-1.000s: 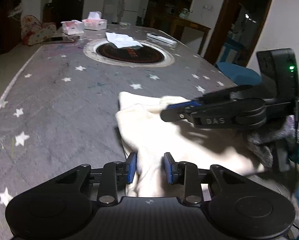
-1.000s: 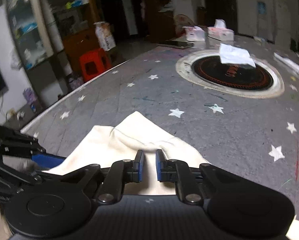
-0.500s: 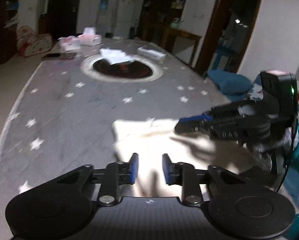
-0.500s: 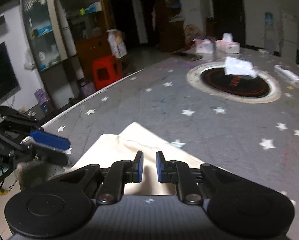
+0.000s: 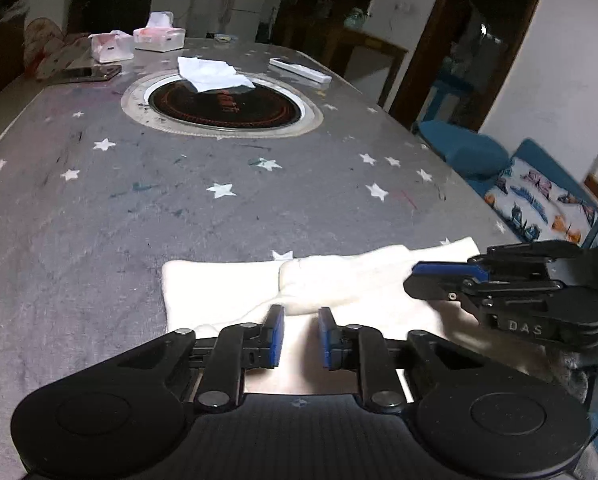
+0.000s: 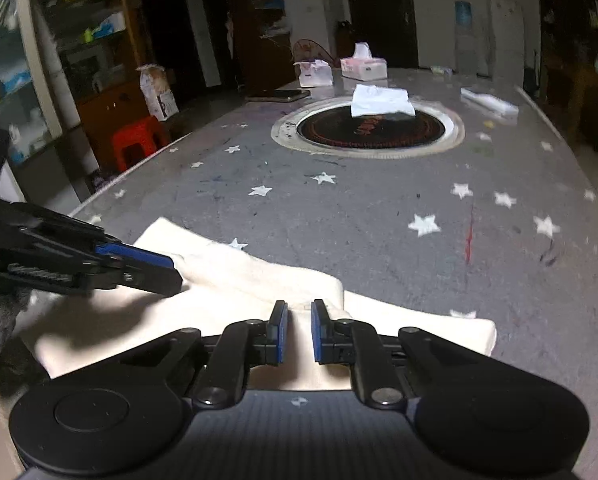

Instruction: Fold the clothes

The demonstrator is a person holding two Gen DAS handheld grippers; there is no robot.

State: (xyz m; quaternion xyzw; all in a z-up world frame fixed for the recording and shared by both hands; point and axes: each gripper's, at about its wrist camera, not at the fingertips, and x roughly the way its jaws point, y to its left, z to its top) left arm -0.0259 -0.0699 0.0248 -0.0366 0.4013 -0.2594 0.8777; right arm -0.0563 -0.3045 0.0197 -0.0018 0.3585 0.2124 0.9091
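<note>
A cream garment (image 5: 227, 292) lies flat at the near edge of the grey star-print table (image 5: 219, 184), with a thicker folded ridge across its far side. It also shows in the right wrist view (image 6: 259, 276). My left gripper (image 5: 301, 338) hovers over the garment's near part, jaws slightly apart with nothing between them. My right gripper (image 6: 296, 330) is likewise slightly open and empty over the cloth. In the left wrist view the right gripper (image 5: 415, 280) sits at the garment's right end. In the right wrist view the left gripper (image 6: 171, 272) sits at the left.
A round black hotplate (image 5: 225, 106) is set in the table's middle with a white tissue (image 5: 211, 74) on it. Tissue boxes (image 5: 159, 36), a phone (image 5: 85, 74) and a white remote (image 5: 299, 70) lie at the far end. Blue cushions (image 5: 463, 152) are off the right edge.
The garment went from a bunched heap to a flat spread rectangle. Both grippers drew back toward the near edge, and the right gripper's jaws opened a little.
</note>
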